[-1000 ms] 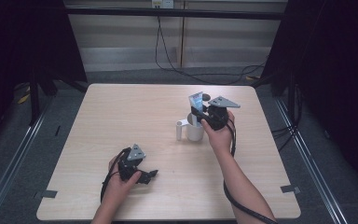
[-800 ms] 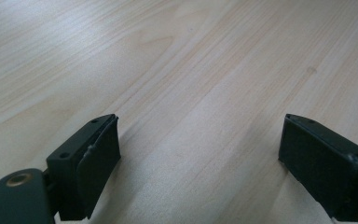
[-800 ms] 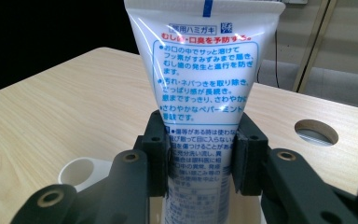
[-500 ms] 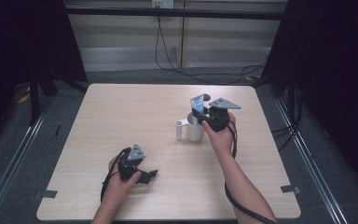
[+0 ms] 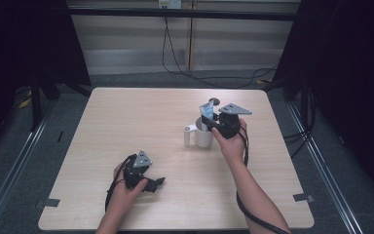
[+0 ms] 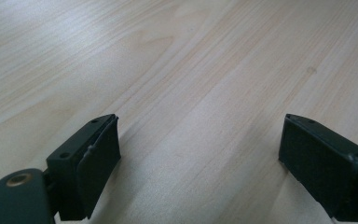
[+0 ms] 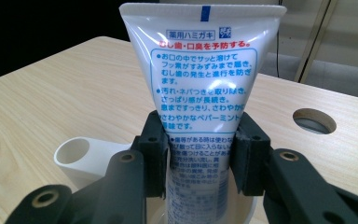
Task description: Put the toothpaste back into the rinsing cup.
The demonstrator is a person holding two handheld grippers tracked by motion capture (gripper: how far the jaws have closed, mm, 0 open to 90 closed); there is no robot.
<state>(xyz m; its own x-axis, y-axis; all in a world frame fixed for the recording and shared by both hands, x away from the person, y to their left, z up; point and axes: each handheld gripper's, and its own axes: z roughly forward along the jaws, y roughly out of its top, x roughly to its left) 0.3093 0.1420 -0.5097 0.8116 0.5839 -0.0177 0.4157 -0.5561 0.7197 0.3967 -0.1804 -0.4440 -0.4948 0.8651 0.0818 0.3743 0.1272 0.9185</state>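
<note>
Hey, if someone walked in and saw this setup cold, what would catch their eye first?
Probably the white toothpaste tube with blue and red print, standing upright in a white cup right of the table's middle, clamped between the jaws of the right tool. Next, the left tool near the front edge, jaws wide apart over bare wooden table.

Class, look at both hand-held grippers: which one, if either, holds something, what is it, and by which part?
The right hand-held gripper grips a white toothpaste tube across its lower body, standing in the white cup. The left hand-held gripper is open and holds nothing.
</note>
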